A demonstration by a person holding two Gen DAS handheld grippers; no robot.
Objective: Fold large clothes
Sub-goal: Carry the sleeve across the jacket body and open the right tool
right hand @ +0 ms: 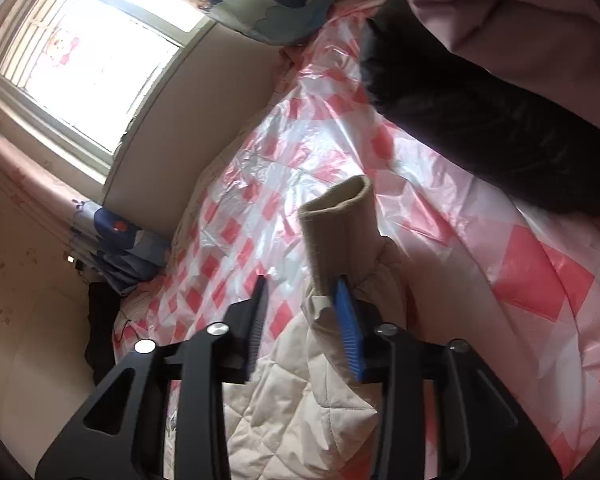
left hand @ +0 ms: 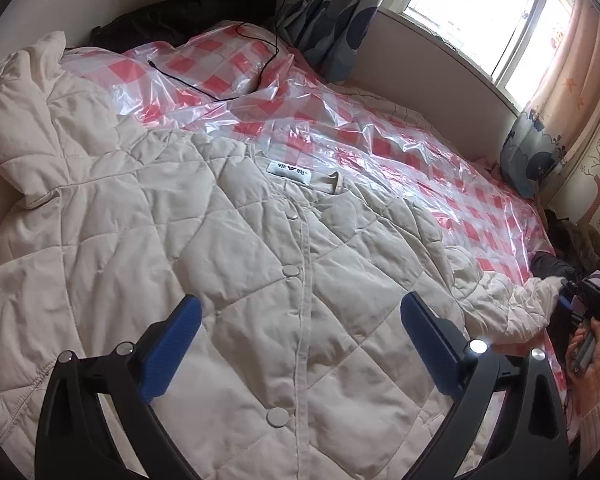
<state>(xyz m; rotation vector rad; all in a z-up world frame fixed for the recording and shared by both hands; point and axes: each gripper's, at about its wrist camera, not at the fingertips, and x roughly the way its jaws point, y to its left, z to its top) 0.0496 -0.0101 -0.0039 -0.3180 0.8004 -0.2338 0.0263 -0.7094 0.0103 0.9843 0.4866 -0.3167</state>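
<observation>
Cream quilted jacket (left hand: 228, 264) lies flat on bed w/ left tool (left hand: 300, 320) spread above it, right tool (right hand: 304, 312) spread, sleeve cuff (right hand: 336, 216) touching one pad only, so the sleeve could flop & bunch.

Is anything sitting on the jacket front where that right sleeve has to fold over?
Nothing visible lies on the jacket front. Only the left gripper hangs above it, jaws wide apart and empty. The sleeve cuff is off to the right.

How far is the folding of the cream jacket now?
Done: the jacket lies spread flat on the plastic sheet, buttoned. In hand: the right claw stands open at the sleeve cuff. The left claw is open above the chest. Left: no fold is visible yet.
</observation>
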